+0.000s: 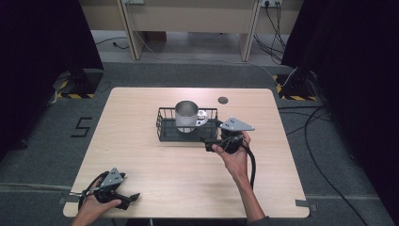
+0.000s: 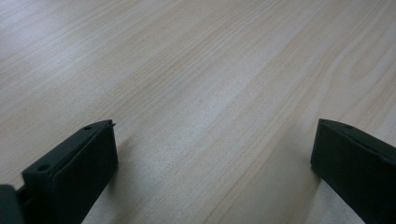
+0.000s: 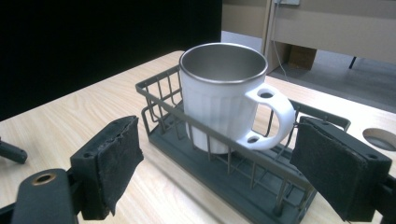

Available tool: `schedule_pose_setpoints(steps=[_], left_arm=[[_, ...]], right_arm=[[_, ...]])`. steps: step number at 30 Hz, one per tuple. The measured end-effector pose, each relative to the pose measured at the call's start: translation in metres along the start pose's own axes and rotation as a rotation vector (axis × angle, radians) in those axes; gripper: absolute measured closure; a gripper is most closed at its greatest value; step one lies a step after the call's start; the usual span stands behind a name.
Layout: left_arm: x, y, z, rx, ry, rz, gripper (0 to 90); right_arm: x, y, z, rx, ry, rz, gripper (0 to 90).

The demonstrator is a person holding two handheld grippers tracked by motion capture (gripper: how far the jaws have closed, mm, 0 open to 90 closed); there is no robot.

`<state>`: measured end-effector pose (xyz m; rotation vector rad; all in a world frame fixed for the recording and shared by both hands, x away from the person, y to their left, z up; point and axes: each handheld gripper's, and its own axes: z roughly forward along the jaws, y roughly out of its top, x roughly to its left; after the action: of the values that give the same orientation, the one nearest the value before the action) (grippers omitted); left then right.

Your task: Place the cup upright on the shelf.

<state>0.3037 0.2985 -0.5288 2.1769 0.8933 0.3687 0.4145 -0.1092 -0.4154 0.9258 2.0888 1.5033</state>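
Observation:
A white mug (image 1: 187, 115) with a steel inside stands upright in a dark wire basket (image 1: 162, 123) at the middle of the table. In the right gripper view the mug (image 3: 219, 98) turns its handle (image 3: 275, 116) toward the right jaw, and the basket (image 3: 148, 93) lies just ahead. My right gripper (image 1: 208, 141) hovers at the basket's right end, pointing left at it, open, with nothing between its pads (image 3: 218, 125). Low over bare wood near the front left corner, my left gripper (image 1: 131, 198) is open too, its jaws wide apart (image 2: 215, 125).
The light wooden table (image 1: 188, 174) has a round cable hole (image 1: 223, 99) behind the basket, also seen as a hole (image 3: 379, 137) in the right gripper view. Dark curtains flank the table; cables and a wooden bench lie beyond its far edge.

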Motion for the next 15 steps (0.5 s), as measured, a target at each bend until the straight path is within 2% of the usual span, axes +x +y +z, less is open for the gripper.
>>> schedule_pose_setpoints(steps=[15], left_arm=[[0.000, 0.000, 0.000, 0.000, 0.000, 0.000, 0.0]], right_arm=[[0.006, -0.021, -0.019, 0.006, -0.001, -0.001, 15.2]])
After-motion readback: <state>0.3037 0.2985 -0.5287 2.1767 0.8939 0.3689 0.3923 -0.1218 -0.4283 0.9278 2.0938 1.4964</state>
